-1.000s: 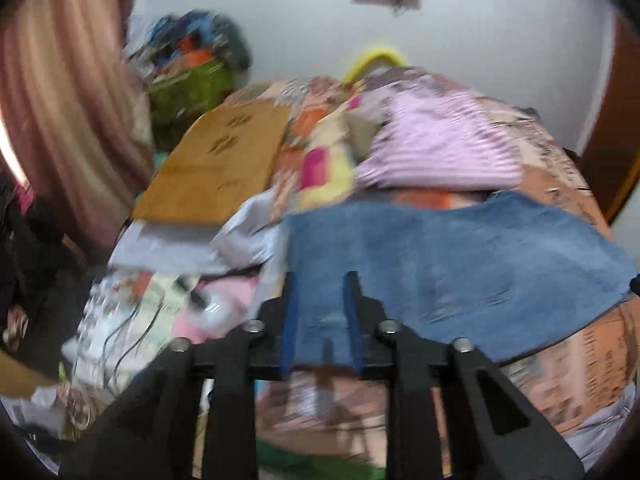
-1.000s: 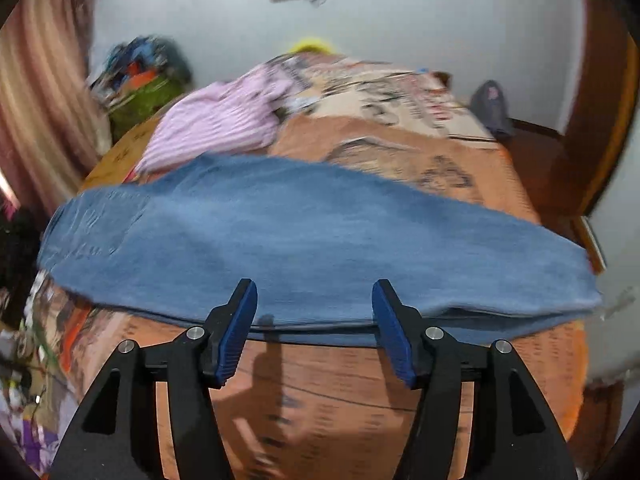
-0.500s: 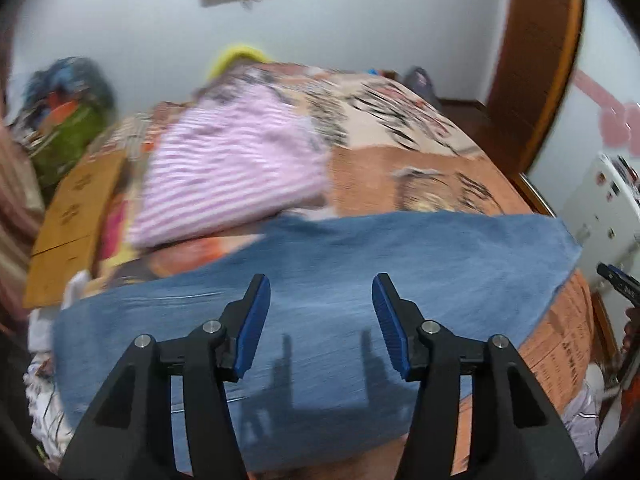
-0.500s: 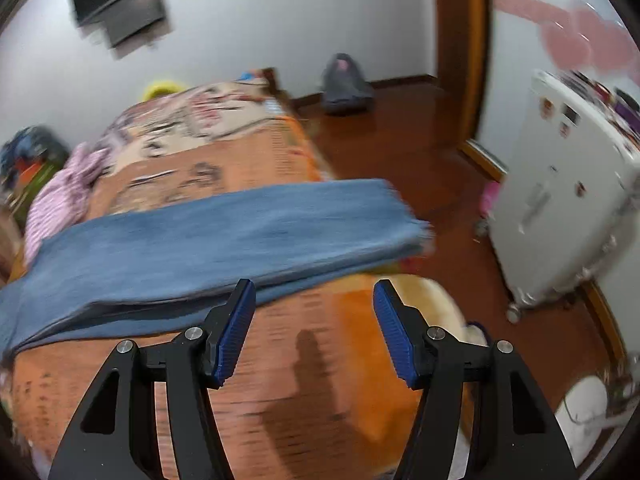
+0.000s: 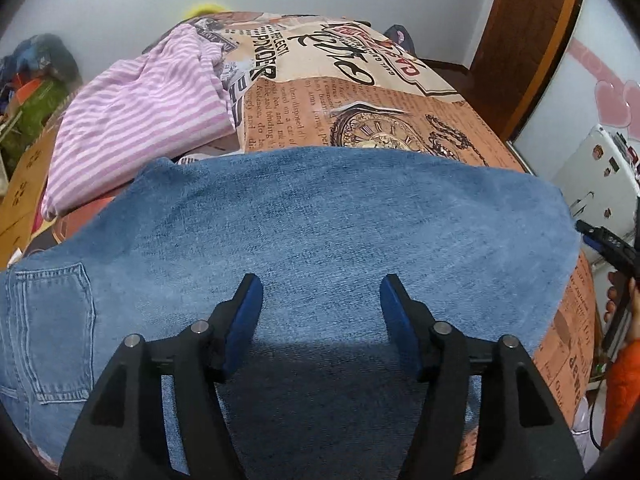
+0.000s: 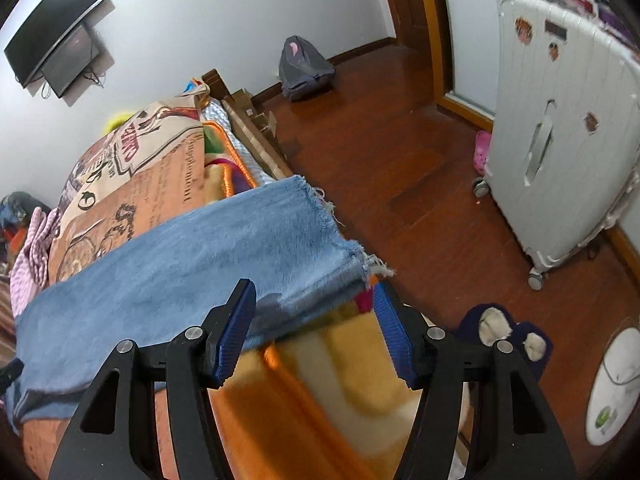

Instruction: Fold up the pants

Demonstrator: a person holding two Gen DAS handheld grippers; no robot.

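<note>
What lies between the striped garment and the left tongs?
Only the jeans: in the left wrist view, denim fills the stretch from the striped garment down to the left tongs, whose jaws are opening over it with nothing pinched.

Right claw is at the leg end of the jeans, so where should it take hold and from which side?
Pinch the frayed hem of the jeans at its near corner, coming in from the bed's open side. That edge overhangs the bedspread, so one pad of the right claw can slip beneath.

White walls carry a wall-mounted TV [image 6: 54, 26]; a reddish wooden floor [image 6: 400, 160] holds a white suitcase [image 6: 560, 152] and grey backpack [image 6: 304, 68] beside the bed [image 5: 360, 92].
</note>
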